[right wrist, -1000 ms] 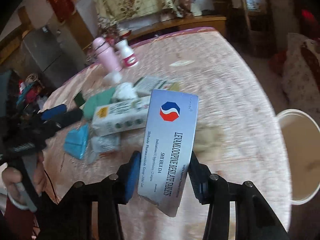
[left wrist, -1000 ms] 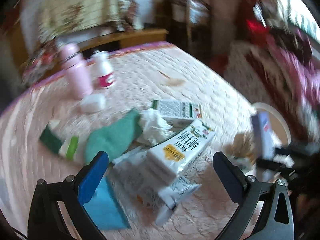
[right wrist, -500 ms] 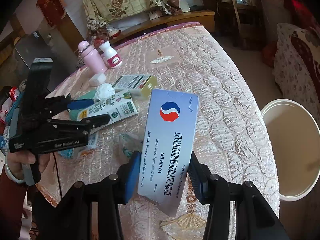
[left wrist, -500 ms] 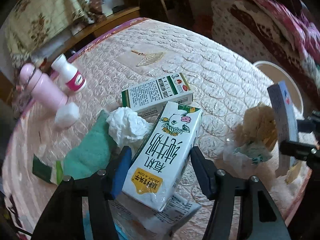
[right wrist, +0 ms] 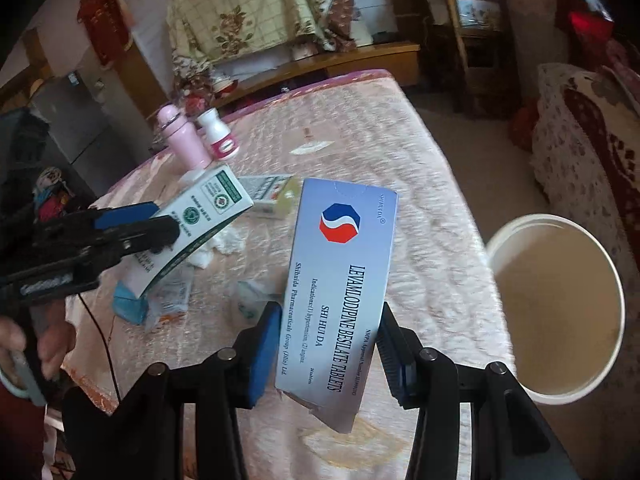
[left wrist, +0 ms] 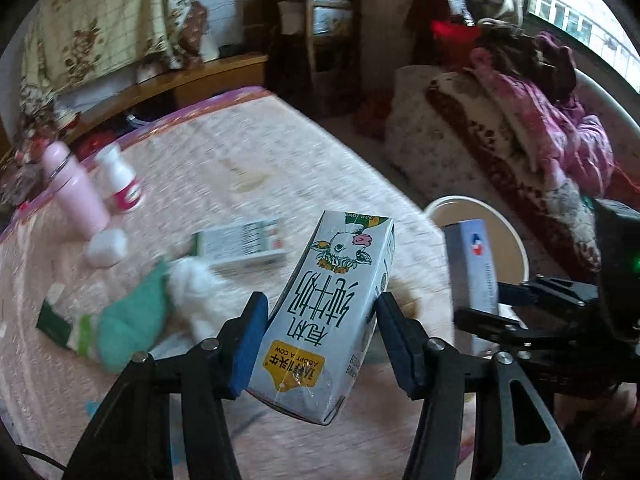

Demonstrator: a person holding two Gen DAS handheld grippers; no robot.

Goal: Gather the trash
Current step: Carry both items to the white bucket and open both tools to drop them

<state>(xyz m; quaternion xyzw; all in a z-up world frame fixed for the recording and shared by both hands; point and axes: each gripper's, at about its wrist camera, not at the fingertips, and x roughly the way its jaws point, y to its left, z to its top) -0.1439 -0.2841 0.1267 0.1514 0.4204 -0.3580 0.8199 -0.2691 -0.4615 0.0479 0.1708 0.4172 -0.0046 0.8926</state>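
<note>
— Nearest the cameras, what was already in hand?
— The left gripper (left wrist: 318, 326) was clamped on a milk carton (left wrist: 326, 312), lifted clear of the table (right wrist: 360, 128). The right gripper (right wrist: 328, 346) was pinching a blue tablet box (right wrist: 340, 284), also raised. Neither had gone into the white bucket (right wrist: 560, 320), which stood off the table's right edge and looked empty as far as its inside showed.
— So how far along did you judge it?
— Early. Two pieces picked up, none dropped.
— And beyond the grippers?
— Mid-table, still to collect: a crumpled white tissue (left wrist: 196, 284), a green cloth (left wrist: 132, 320), a green-and-white box (left wrist: 240, 242) and a blue wrapper (right wrist: 128, 304) near the left edge.
— At the far end?
— A pink bottle (right wrist: 182, 140) and a small white bottle (right wrist: 219, 135) stood upright side by side; whether they counted as trash I couldn't tell.
</note>
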